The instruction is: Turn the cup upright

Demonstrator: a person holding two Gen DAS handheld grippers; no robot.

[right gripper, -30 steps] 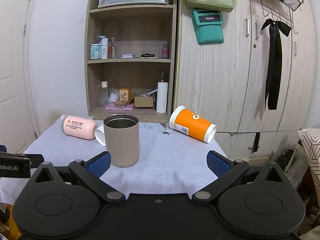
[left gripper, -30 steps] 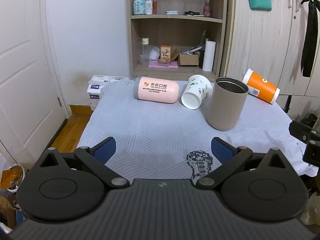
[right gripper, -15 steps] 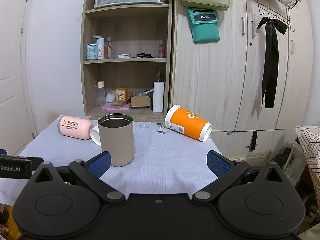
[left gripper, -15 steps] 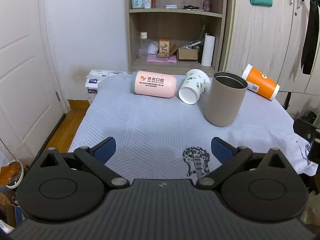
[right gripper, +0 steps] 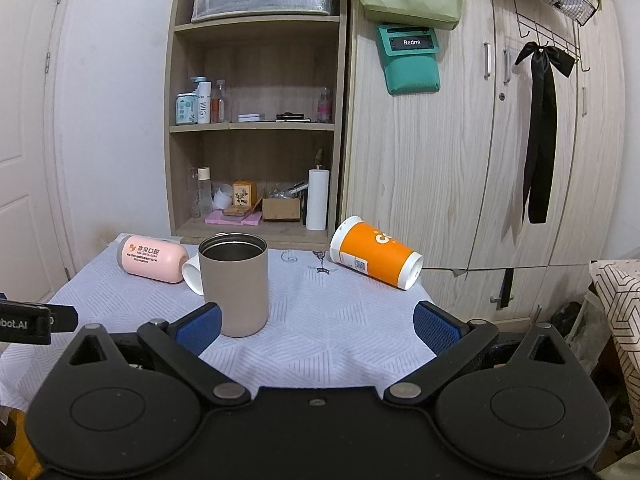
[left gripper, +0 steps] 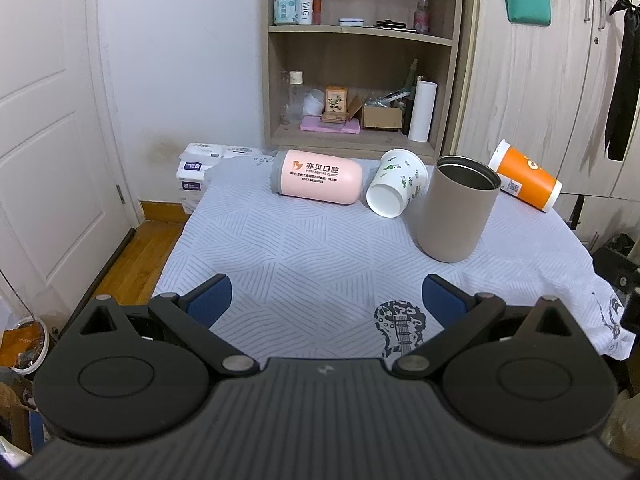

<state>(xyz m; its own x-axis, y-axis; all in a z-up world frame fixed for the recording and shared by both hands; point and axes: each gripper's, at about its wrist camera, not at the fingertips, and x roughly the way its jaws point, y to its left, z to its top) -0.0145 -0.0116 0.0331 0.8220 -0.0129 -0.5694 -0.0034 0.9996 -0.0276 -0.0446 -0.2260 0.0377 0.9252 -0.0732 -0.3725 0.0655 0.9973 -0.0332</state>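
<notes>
A taupe metal cup [left gripper: 458,208] stands upright on the cloth-covered table [left gripper: 312,256]; it also shows in the right wrist view [right gripper: 234,284]. A pink cup [left gripper: 316,176] [right gripper: 154,258], a white leaf-print paper cup [left gripper: 396,188] [right gripper: 192,274] and an orange paper cup [left gripper: 526,176] [right gripper: 376,258] lie on their sides at the back. My left gripper [left gripper: 326,304] is open and empty above the table's near edge. My right gripper [right gripper: 318,324] is open and empty, its left finger near the taupe cup.
A wooden shelf unit [left gripper: 360,60] with bottles and boxes stands behind the table. Wardrobe doors [right gripper: 500,140] are at the right, a white door [left gripper: 44,140] at the left. Tissue packs [left gripper: 196,164] sit by the table's far left corner.
Both grippers have risen slightly and drawn back a little, so the table looks lower and farther. The cups have not moved. Both grippers stay open.
</notes>
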